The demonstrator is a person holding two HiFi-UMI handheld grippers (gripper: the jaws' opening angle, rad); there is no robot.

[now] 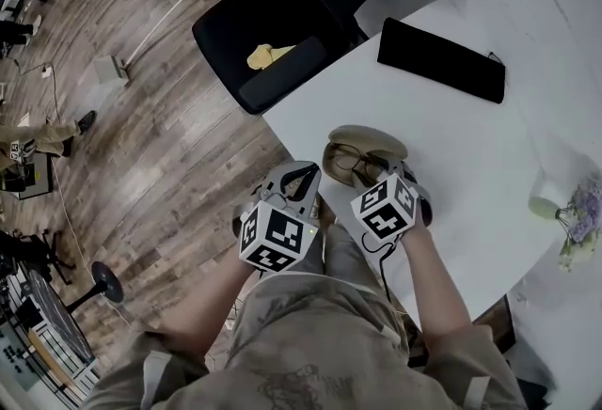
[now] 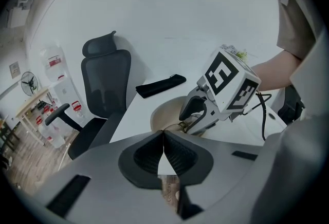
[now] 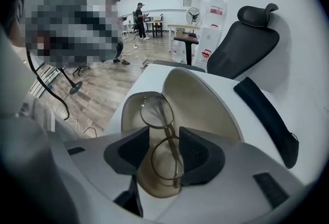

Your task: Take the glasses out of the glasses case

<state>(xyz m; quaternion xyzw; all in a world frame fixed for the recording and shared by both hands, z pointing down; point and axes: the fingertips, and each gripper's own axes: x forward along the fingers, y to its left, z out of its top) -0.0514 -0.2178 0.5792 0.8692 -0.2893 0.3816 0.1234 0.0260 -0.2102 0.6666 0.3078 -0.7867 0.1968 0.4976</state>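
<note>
Left gripper view shows my left hand-held gripper [image 2: 163,138] clenched, jaws met with nothing I can make out between them. It sits just beside the open beige oval glasses case [image 2: 165,112], probably to steady it. On the white tabletop [image 1: 470,173], that case cradles the folded thin-rimmed round metal glasses [image 3: 160,133]. My right hand-held gripper [image 3: 164,152] is released, its jaws straddling the nearer lens, placed to pinch. A flat black pouch [image 1: 440,58] lies well apart.

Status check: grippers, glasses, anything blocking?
Left gripper shut, empty, beside the case. Right gripper open, jaws straddling the near lens. Glasses lying in the open case, lid up. Nothing in the way.
</note>
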